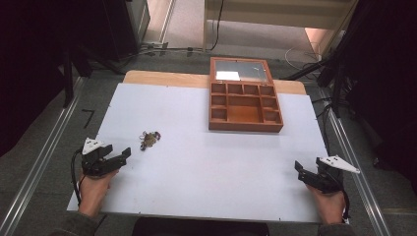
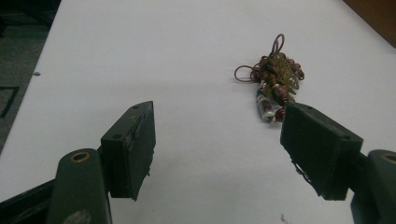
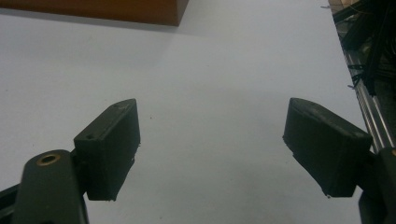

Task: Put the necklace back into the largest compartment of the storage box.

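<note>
A small tangle of beaded cord jewellery (image 1: 149, 139) lies on the white table top (image 1: 206, 162), left of centre. In the left gripper view the same tangle (image 2: 275, 79) sits just ahead of the right jaw. My left gripper (image 1: 118, 158) rests at the table's near left, open and holding nothing, a short way below and left of the tangle. An open wooden box (image 1: 244, 103) with several compartments and a mirrored lid stands at the back right. My right gripper (image 1: 301, 173) rests at the near right edge, open and holding nothing.
A strip of bare wooden table (image 1: 162, 78) shows behind the white sheet. Metal rails (image 1: 39, 162) run along both sides on the floor. The box's brown corner (image 3: 140, 11) lies well ahead of the right gripper's jaws.
</note>
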